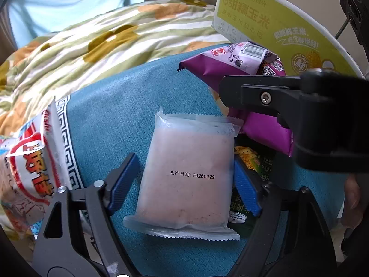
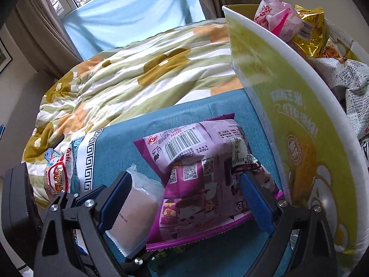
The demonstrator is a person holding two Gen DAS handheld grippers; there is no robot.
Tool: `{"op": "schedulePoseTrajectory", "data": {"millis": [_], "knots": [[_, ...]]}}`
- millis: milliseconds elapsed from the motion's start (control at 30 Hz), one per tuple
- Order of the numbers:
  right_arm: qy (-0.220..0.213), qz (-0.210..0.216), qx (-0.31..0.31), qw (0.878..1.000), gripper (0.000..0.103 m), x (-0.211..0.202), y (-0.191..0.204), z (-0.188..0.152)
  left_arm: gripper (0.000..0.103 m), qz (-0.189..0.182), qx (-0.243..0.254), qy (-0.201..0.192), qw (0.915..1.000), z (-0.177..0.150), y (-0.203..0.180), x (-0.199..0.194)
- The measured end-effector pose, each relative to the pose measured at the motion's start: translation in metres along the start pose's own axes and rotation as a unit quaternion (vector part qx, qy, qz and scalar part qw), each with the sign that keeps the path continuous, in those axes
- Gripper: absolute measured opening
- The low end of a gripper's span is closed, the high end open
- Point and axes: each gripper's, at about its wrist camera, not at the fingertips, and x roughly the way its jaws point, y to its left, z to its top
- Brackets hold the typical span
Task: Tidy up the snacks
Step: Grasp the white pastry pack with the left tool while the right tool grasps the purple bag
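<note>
Left gripper: I see my left gripper [image 1: 184, 175] angled down over the blue cloth [image 1: 110, 124], jaws wide, one blue pad on each side of the pink pack [image 1: 186, 180]; I cannot tell whether the pads touch it.
Right gripper: my right gripper [image 2: 184, 198] is tilted down too, jaws wide around the purple bag [image 2: 203, 180], not pinching it.
Pink pack: lies flat mid-cloth, long axis running away from me, crimped ends near and far. It overlaps a green pack [image 1: 253, 161].
Purple bag: lies just beside the box [image 2: 288, 120], barcode side up, far end pointing toward the quilt [image 2: 129, 78].
Writing: the pink pack reads "生产日期: 20260129"; the box reads "甜糯玉米" and "FRESH".
Left edge: a red-and-white bag [image 2: 58, 175] marked "Oishi".
Box: holds more snack packs [image 2: 279, 19].
</note>
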Motion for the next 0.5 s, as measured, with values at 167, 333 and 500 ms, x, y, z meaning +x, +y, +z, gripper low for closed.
{"op": "schedulePoseTrajectory", "data": {"millis": [167,333,500], "knots": [[0.009,-0.003,0.000,1.000,0.093,0.008,0.001,-0.001,0.062,0.008,0.003,-0.004,1.0000,-0.004,0.002,-0.002],[0.015,-0.010,-0.001,1.000,0.093,0.015,0.000,0.000,0.061,0.017,0.002,0.001,0.9999,-0.009,0.009,-0.005],[0.021,-0.019,-0.017,0.999,0.093,0.023,0.002,0.004,0.061,0.020,-0.012,0.010,0.9997,-0.021,0.020,-0.014]]}}
